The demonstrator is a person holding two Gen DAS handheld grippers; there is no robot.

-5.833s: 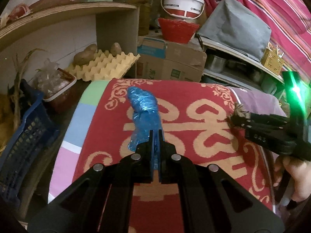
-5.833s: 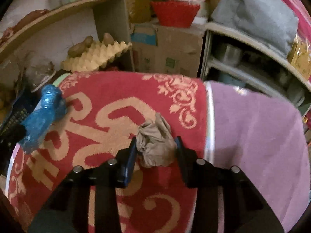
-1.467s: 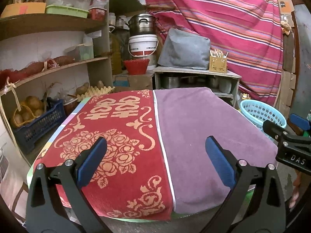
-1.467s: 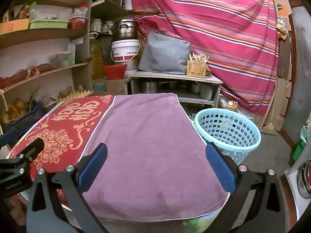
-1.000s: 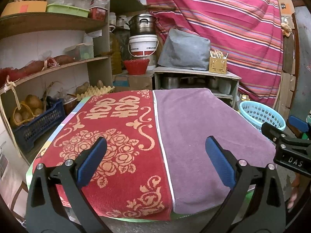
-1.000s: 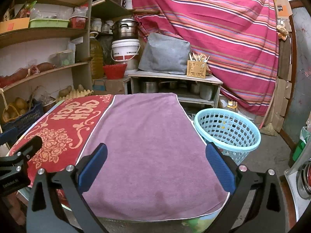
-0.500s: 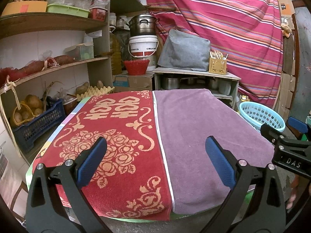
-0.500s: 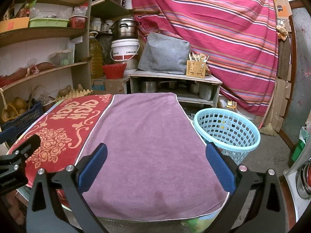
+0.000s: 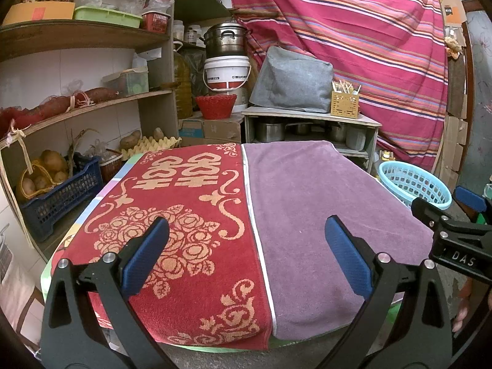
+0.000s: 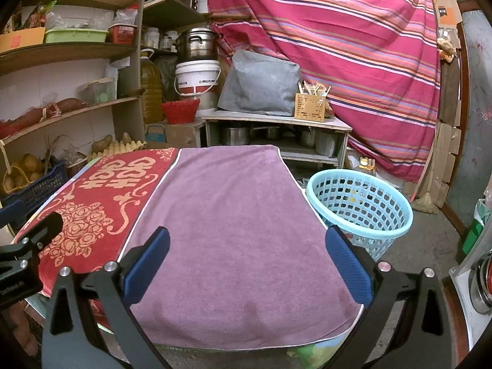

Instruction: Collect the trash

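My left gripper [image 9: 246, 255] is open and empty, held back from the near edge of the table, over the red patterned towel [image 9: 184, 203] and the purple towel [image 9: 313, 203]. My right gripper [image 10: 246, 258] is open and empty over the purple towel [image 10: 233, 221]. A light blue plastic basket [image 10: 359, 206] stands on the floor to the right of the table; it also shows in the left wrist view [image 9: 412, 181]. No trash lies on the towels. The right gripper's body [image 9: 455, 240] shows at the right edge of the left wrist view.
Wooden shelves [image 9: 77, 104] with potatoes, an egg tray [image 9: 150, 144] and a dark blue crate [image 9: 58, 193] stand to the left. A low shelf [image 10: 276, 123] with pots stands behind the table. A striped curtain [image 10: 338, 40] hangs at the back.
Long before, both grippers held trash, a blue bag and a brown wad, over the red towel. Over the last second both stay open and nearly still.
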